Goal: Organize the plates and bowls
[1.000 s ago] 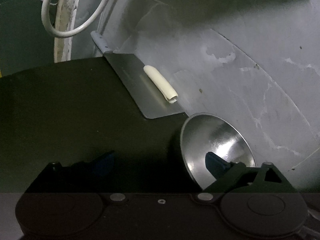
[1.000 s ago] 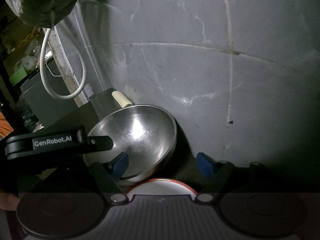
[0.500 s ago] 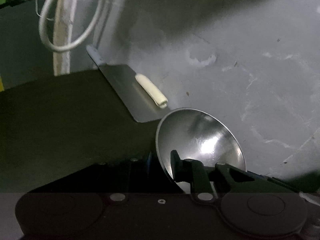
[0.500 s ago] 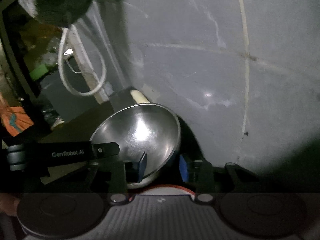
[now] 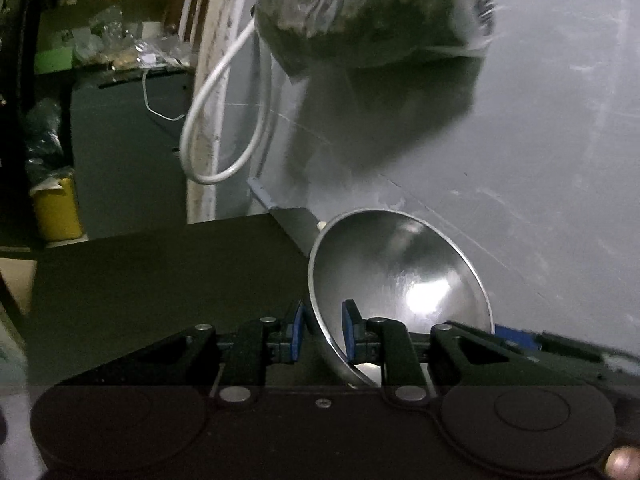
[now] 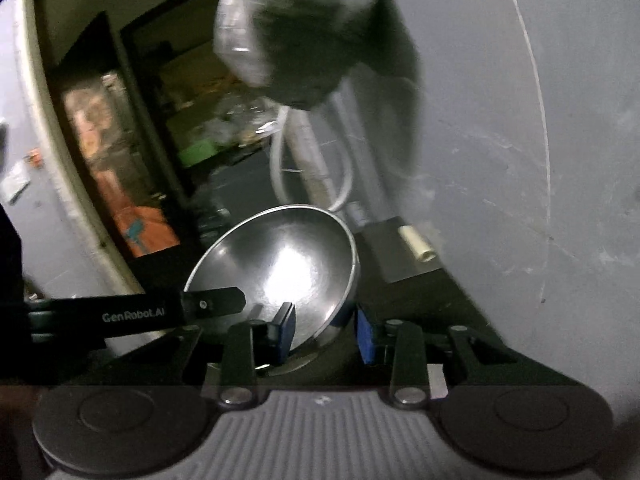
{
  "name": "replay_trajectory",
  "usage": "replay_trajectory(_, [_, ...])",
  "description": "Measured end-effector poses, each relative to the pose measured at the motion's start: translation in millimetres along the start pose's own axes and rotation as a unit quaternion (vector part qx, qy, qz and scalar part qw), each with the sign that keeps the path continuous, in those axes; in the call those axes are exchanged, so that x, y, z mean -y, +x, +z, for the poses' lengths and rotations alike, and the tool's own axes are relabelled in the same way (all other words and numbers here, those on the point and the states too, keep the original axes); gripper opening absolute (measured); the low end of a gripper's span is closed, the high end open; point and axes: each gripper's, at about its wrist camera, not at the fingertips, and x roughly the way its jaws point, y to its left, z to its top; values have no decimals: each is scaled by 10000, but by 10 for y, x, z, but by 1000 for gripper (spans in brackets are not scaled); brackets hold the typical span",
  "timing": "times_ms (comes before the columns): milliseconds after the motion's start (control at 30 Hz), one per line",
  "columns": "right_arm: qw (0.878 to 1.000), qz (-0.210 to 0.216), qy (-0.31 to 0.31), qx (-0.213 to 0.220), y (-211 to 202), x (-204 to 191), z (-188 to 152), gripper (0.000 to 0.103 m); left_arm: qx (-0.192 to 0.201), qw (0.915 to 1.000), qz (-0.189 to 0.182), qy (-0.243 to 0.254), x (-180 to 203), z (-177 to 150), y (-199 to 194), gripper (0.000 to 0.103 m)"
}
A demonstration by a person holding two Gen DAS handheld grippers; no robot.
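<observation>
Steel bowl [image 5: 400, 280] hides most of the tray [image 5: 296, 224].

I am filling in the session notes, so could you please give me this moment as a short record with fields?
held item: steel bowl, tilted, gripped by both tools
left tool: shut on the bowl's rim, one pad inside, one outside
right tool: shut on the bowl's rim at another spot
surface: dark tabletop against a grey wall
behind bowl: metal sheet with a pale roll on it
overhead: plastic bag with dark contents, blurred
</observation>
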Motion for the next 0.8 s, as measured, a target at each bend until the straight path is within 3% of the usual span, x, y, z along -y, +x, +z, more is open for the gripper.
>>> replay_trajectory(167, [9991, 184, -117, -364, -487, -301, -300, 37, -250, 9996, -52, -75, -26, -401, -619, 23])
replay_trajectory(467, [9895, 242, -40, -1421, -1200, -719, -1115, 37, -1160, 9924, -175, -374, -115, -1315, -1442, 23])
replay_trajectory(633, [9796, 211, -183, -1988, -1375, -896, -1494, 37, -1680, 9838, -201, -592, -229, -1701, -1619, 22])
replay_trajectory(800, [9741, 209, -313, -2230, -1402, -1020, -1685, 37, -2106, 9747, -93, -738, -327, -1904, -1607, 21])
